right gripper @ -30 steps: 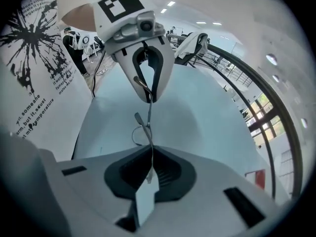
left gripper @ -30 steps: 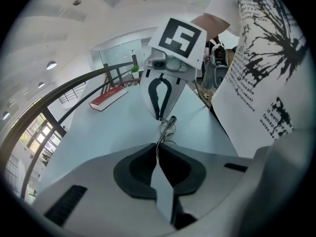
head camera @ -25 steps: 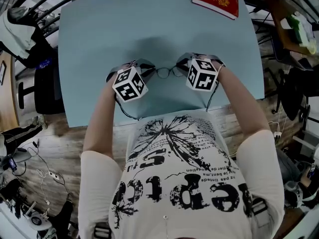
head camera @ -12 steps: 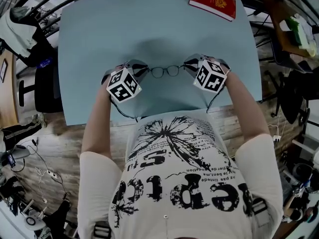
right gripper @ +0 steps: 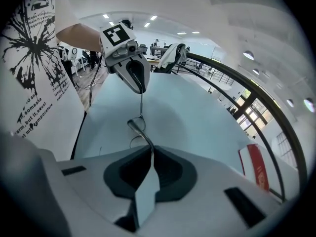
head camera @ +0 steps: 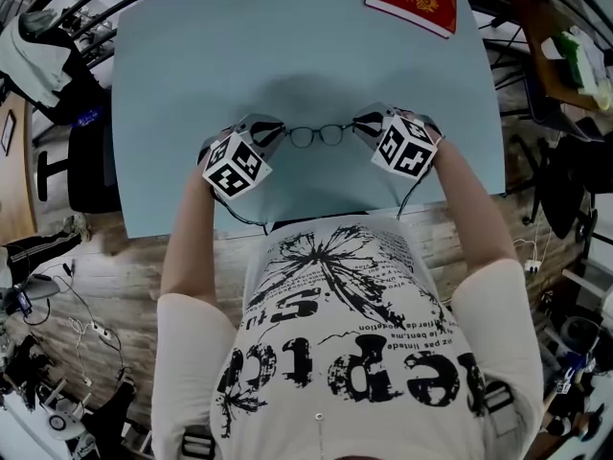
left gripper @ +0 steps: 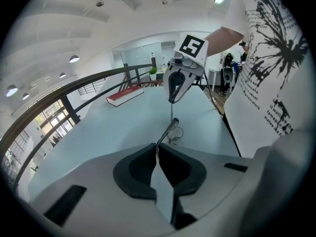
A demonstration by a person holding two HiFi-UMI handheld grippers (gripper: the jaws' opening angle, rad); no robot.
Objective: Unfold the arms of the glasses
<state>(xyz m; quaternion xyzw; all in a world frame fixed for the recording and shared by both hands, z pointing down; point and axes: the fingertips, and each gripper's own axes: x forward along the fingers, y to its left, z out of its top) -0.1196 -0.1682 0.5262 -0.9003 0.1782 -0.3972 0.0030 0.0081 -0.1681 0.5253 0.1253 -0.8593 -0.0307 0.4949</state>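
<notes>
**A:** Whereabouts of the glasses (head camera: 319, 136)?

**B:** Strung between the two claws, over the near half of the pale blue worktop (head camera: 192, 65). Lenses in the middle, one thin arm running out sideways into each claw. Hard to tell whether resting on the worktop or held just above it.

**A:** State of the left claw (head camera: 261, 132)?

**B:** Pinched together on the tip of the arm at the person's left. Plain enough in the left gripper view: dark pads (left gripper: 131, 169) pressed close, the curved arm end poking out from between them.

**A:** And the right claw (head camera: 366, 125)?

**B:** Likewise clamped, on the tip of the other arm. Just eased open a shade at the jaws, yet with the arm between them and the pads meeting on it in the right gripper view.

**A:** Pointing which way?

**B:** Both tilted downward and inward, tips facing each other across the glasses, marker cubes (head camera: 235, 166) on the side nearer the person.

**A:** Anything else about?

**B:** A red book (head camera: 412, 0) at the far right corner of the worktop, well apart from the glasses. A white shirt (head camera: 345, 353) with black print at the near edge. Wood-grain floor (head camera: 115, 276) below that edge.
</notes>
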